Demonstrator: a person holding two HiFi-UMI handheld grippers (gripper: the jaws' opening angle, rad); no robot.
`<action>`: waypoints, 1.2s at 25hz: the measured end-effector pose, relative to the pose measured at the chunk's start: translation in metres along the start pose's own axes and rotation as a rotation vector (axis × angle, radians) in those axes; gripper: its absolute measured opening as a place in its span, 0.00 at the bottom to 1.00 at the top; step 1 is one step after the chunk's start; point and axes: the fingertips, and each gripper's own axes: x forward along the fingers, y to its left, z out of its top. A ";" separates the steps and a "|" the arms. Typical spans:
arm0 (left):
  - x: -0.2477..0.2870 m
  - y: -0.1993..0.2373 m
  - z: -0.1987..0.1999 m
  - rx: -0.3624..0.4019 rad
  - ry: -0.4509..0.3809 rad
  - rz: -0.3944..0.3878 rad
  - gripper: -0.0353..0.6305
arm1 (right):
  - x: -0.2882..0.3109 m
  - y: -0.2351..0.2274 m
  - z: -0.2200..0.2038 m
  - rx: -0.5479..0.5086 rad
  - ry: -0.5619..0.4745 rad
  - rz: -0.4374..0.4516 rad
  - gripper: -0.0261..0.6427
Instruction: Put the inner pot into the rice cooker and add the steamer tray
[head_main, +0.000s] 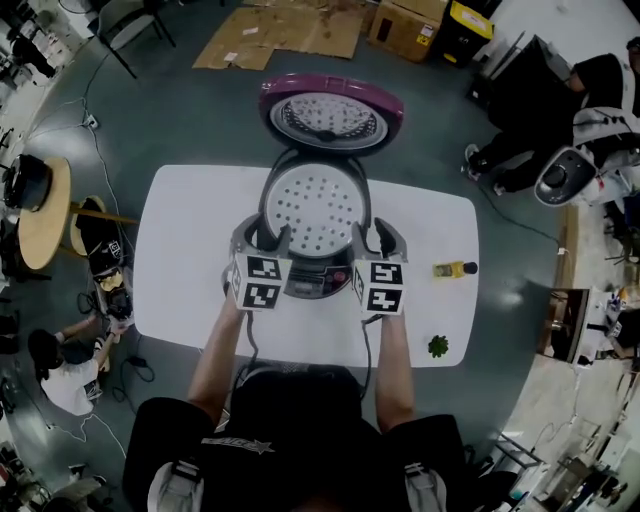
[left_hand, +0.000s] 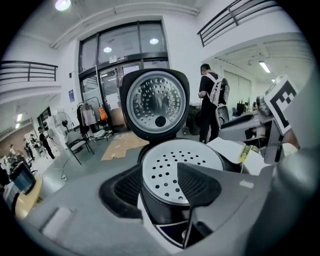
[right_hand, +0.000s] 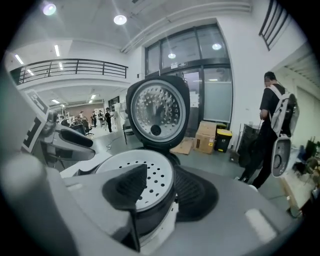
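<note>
The tray (head_main: 316, 208) sits seated in the cooker (head_main: 305, 282) on the table (head_main: 180, 250), lid (head_main: 331, 112) up. Left gripper (head_main: 265, 240) and right gripper (head_main: 377, 240) flank its near rim, jaws apart, holding nothing. Placement looks done; next, draw both clear

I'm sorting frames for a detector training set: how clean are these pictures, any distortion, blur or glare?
Head view: wide-angle bending and dim edges, yet the steamer tray in the rice cooker is sharp. Left gripper view: black corners, bowed railings, the near jaws soft. Right gripper view: same fisheye, ceiling lamp blown out, tray holes clear.
</note>
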 end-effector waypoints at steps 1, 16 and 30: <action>-0.007 0.000 0.004 0.002 -0.017 0.006 0.39 | -0.007 0.001 0.005 -0.001 -0.017 -0.005 0.30; -0.120 -0.023 0.025 0.021 -0.251 0.007 0.30 | -0.140 0.032 0.035 -0.015 -0.277 -0.087 0.25; -0.216 -0.053 -0.008 0.005 -0.415 0.002 0.10 | -0.243 0.075 -0.001 -0.025 -0.385 -0.140 0.10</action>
